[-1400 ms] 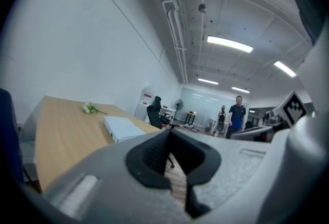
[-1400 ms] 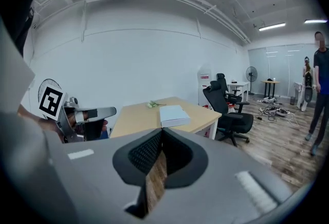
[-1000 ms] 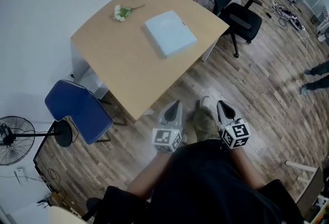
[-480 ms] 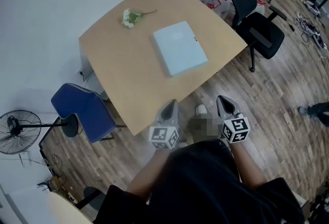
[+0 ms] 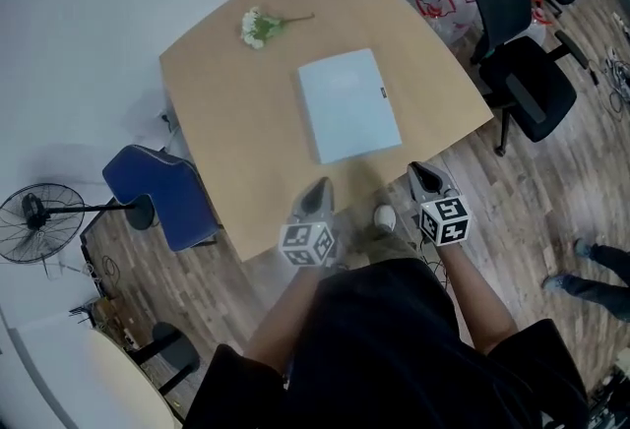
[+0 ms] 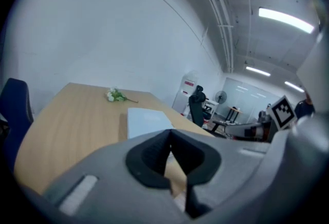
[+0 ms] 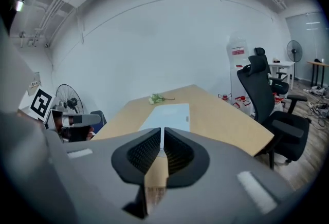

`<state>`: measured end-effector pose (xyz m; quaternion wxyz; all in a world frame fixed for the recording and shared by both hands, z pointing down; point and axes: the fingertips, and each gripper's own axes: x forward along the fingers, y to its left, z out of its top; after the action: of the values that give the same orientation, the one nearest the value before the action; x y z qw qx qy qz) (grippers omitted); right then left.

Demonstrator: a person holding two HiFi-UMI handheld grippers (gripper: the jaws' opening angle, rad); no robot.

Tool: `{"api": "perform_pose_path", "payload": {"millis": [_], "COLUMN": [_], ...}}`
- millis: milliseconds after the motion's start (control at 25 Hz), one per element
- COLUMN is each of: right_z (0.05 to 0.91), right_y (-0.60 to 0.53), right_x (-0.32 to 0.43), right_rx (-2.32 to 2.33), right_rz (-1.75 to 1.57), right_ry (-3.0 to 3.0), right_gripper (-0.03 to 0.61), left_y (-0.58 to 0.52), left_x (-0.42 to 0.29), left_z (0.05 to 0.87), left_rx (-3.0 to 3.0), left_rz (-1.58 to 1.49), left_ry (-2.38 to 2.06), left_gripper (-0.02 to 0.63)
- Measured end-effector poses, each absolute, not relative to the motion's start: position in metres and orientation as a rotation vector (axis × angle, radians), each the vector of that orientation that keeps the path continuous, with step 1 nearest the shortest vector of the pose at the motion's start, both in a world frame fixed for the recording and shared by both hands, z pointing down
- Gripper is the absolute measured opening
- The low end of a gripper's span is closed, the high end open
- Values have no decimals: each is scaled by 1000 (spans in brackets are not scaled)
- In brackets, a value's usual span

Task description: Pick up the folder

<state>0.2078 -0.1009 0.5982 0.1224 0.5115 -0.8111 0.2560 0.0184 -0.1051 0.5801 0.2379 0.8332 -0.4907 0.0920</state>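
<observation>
- The folder point(image 5: 349, 105) lies flat on the table point(image 5: 221, 132), right of the middle. Its near short side is close to the table's near edge, where the person stands.
- Its long axis runs from that near edge toward the far corner, so it presents a short end to both grippers.
- The left gripper point(image 5: 317, 191) is pressed together and empty, held over the near edge just off the folder's near left corner.
- The right gripper point(image 5: 423, 173) has just been opening and shows only a thin slit with nothing in it. It sits at the near edge just off the folder's near right corner.
- The folder lies straight ahead, between the two grippers. The right gripper view lines it up through its slit, while the left gripper view has it ahead and a little to the left.
- The right gripper looks slightly nearer, though the steep head view makes that hard to judge.
- Flowers point(image 5: 258, 26) lie well apart, toward the far left edge, clear of any reach.
- Judgement: the next move is forward and down to the near short side, with the jaws spread wider to take the edge.
</observation>
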Motion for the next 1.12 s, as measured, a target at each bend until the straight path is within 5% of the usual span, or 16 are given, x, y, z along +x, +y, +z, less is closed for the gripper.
{"api": "perform_pose_path", "payload": {"millis": [560, 960, 1120], "right_z": [682, 753, 770], "right_y": [-203, -249, -263], "right_x": [207, 190, 180], "right_rx": [1296, 1193, 1157], "right_rz": [933, 1100, 1153], "right_ry": [-2302, -2199, -2185], "right_gripper": [60, 249, 296], "left_y": [-183, -236, -250], "left_x": [-18, -14, -16], "left_z": [662, 729, 754], "left_rx": [2034, 1949, 1881], "left_rz": [277, 313, 288], "left_ry": [-1447, -1241, -1184], "left_gripper": [5, 286, 324]}}
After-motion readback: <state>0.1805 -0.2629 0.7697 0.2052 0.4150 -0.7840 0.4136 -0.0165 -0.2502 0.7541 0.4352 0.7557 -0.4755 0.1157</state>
